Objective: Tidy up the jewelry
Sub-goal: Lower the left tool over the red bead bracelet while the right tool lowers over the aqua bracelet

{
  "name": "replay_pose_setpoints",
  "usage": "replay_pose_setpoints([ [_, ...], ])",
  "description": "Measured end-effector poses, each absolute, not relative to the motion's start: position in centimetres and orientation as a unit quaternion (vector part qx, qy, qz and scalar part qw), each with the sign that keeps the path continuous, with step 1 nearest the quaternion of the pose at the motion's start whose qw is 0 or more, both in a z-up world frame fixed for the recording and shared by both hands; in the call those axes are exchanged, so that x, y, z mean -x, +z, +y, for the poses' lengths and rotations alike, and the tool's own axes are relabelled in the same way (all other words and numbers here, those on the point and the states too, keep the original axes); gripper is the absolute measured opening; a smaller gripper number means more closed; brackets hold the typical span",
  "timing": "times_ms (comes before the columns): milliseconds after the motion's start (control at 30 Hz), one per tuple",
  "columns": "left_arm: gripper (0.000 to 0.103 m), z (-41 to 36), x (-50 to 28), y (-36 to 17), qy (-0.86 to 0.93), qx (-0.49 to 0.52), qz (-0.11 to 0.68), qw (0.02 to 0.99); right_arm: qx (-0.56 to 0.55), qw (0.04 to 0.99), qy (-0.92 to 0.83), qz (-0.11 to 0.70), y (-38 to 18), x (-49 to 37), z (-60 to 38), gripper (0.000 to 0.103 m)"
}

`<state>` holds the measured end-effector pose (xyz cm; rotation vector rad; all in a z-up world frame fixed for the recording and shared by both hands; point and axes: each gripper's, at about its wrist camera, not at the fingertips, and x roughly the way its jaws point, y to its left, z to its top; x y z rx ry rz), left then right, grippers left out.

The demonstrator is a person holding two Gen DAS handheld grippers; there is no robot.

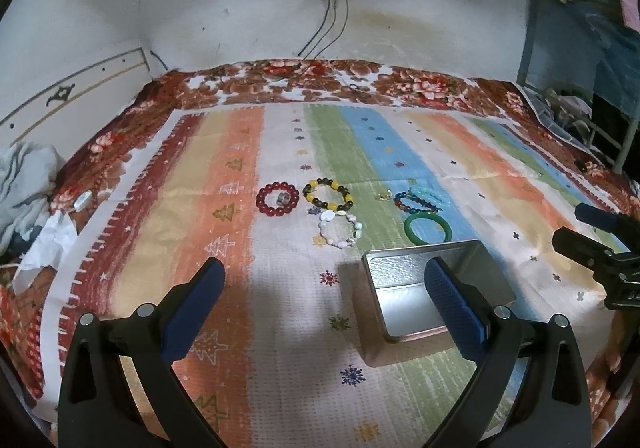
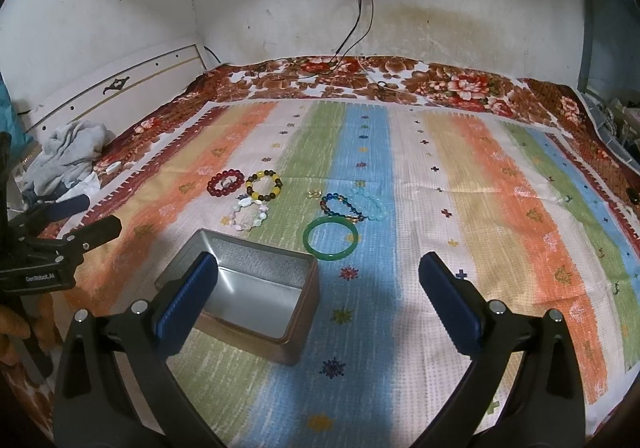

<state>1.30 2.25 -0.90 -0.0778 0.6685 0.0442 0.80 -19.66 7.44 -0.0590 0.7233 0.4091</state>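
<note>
Currently right hand-held gripper [image 2: 318,280], spread w/ nothing held, is hovering nearest green jade bangle [image 2: 330,243], lying centre-frame, just beyond fingertips.

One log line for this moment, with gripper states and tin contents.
left gripper open | right gripper open | rectangular metal tin empty | green bangle, beaded bracelets on striped cloth

Between my left tongs [image 1: 325,300] I see a tin box [image 1: 404,312] of brushed, dull-shining metal, its inner walls faintly reflective. Just beyond it, the green bangle [image 2: 330,244] looks smooth and glossy like polished stone or glass. The red bead bracelet [image 1: 277,199] farther ahead is shiny and translucent. The striped cloth [image 2: 460,208] under everything is matt, with a coarse waffle weave. My tongs' pads [image 2: 448,300] are ribbed blue plastic or rubber.
</note>
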Motion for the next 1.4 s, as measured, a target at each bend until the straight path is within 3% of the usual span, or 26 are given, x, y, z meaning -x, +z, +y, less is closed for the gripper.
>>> replay_pose_setpoints([
  [600, 0.098, 6.0, -7.9, -0.5, 0.055, 0.033, 0.348, 0.935, 0.022, 0.913, 0.159, 0.374, 7.6, -7.4, -20.4, 0.099],
  [1400, 0.098, 10.0, -18.4, -4.3, 0.076, 0.014, 0.41, 0.909, 0.037, 0.897, 0.125, 0.422, 4.2, -19.1, -20.3, 0.099],
])
